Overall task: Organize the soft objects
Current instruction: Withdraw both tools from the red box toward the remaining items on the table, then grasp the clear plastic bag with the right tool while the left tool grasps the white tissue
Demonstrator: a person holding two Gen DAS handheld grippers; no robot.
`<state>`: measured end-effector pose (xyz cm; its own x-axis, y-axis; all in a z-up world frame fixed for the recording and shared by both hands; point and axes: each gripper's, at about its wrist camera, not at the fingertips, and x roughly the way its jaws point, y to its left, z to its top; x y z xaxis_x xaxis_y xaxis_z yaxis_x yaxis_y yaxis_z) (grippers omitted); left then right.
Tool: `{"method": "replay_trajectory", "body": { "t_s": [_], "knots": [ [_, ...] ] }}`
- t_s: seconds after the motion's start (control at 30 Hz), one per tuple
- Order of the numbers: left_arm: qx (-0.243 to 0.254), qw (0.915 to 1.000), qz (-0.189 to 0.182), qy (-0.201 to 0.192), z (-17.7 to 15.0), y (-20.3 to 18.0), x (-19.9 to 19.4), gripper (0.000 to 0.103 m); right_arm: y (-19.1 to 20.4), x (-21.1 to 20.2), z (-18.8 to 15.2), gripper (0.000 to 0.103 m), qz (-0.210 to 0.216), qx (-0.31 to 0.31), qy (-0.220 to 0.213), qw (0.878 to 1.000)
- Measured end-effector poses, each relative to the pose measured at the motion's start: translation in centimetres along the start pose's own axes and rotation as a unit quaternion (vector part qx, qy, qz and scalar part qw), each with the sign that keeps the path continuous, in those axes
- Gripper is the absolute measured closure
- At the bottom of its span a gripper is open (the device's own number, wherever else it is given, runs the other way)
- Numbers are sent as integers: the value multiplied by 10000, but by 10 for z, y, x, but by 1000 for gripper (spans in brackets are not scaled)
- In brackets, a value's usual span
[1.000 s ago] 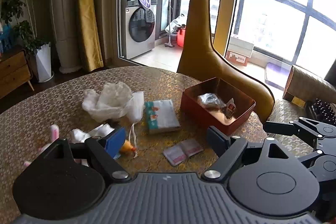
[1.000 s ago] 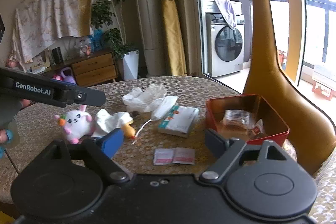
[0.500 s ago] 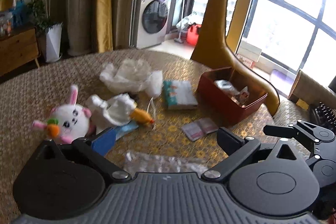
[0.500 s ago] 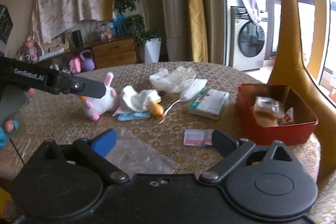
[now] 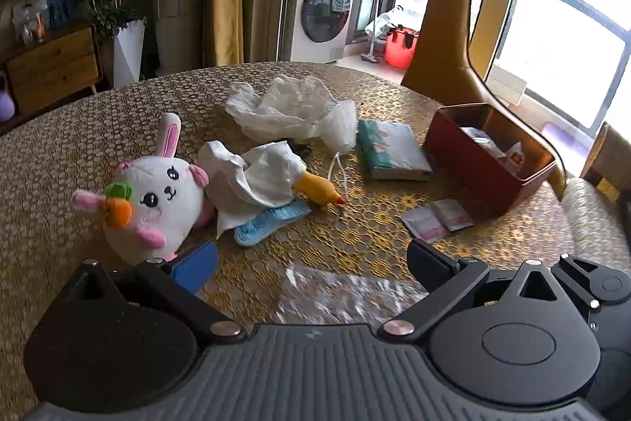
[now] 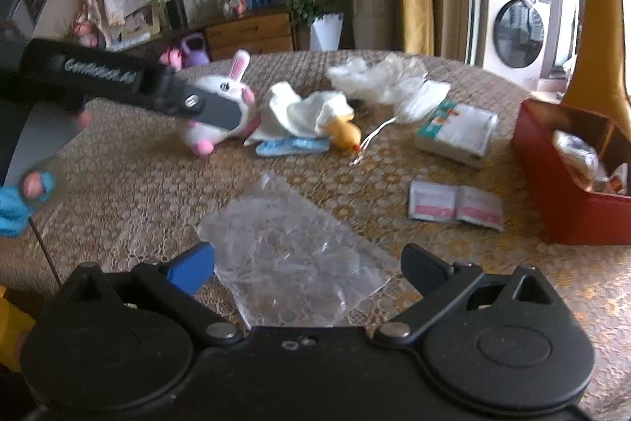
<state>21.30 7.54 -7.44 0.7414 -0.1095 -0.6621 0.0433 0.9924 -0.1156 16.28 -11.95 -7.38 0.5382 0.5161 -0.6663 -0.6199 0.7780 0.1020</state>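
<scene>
A white plush rabbit [image 5: 154, 200] with a carrot lies on the round table, just ahead of my left gripper's [image 5: 311, 263] blue finger. A white goose toy [image 5: 268, 180] with a yellow beak lies beside it on a blue sock [image 5: 272, 221]. A crumpled white bag [image 5: 295, 109], a tissue pack [image 5: 390, 148] and small sachets [image 5: 437, 219] lie further on. A clear plastic bag [image 6: 292, 255] lies between the fingers of my right gripper [image 6: 307, 267]. Both grippers are open and empty. The left gripper's body [image 6: 130, 85] crosses the right wrist view and partly hides the rabbit [image 6: 221, 105].
A red box [image 5: 489, 160] with wrapped items stands at the table's right side, also in the right wrist view [image 6: 572, 176]. A tall yellow giraffe-shaped chair [image 5: 457, 26] stands behind it. A washing machine [image 5: 319, 10] and a wooden dresser [image 5: 51, 66] stand beyond the table.
Both grippers have pulled back toward the near edge of the table. The rabbit, goose and clear plastic bag have come into fuller view. Nothing was grasped.
</scene>
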Motion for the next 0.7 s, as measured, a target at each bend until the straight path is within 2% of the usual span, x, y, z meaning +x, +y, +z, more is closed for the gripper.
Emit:
{"method": "replay_trajectory", "body": {
  "t_s": [0.13, 0.37, 0.53, 0.7],
  "knots": [
    [-149, 9998, 103, -13, 8, 5, 19, 0, 2, 18, 0, 2, 70, -78, 163, 9998],
    [-381, 9968, 678, -196, 19, 7, 54, 0, 9, 39, 1, 2, 164, -232, 298, 9992],
    [-483, 9902, 1208, -517, 27, -3, 72, 0, 15, 45, 0, 2, 207, -405, 332, 9984],
    [-639, 9836, 1579, -590, 33, -5, 97, 0, 19, 52, -3, 2, 272, -520, 439, 9973]
  ]
}}
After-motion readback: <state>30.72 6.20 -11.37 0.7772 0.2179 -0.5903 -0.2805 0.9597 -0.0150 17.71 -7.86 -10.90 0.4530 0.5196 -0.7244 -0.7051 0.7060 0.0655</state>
